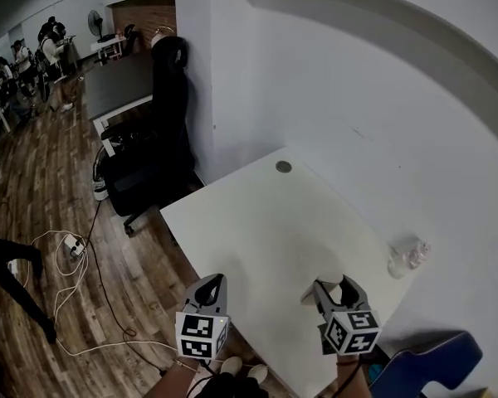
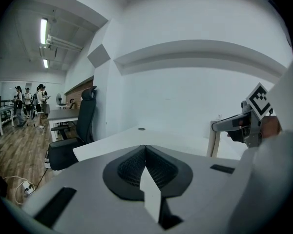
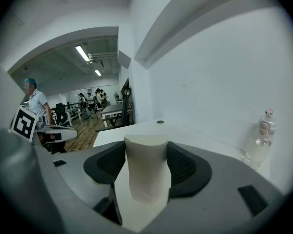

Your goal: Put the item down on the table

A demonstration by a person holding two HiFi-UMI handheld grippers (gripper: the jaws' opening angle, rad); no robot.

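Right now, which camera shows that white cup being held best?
The right gripper view: the white cup fills the middle, clamped between the jaws of the right hand-held gripper. The head view shows only a pale sliver of it from above; the left gripper view catches it small, side-on, at the right.

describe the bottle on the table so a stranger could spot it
Start at the white table pushed against the white wall. On its wall edge, past the right gripper, stands a clear plastic bottle. It alone is see-through, with a small figure on its cap, unlike the flat round grommet.
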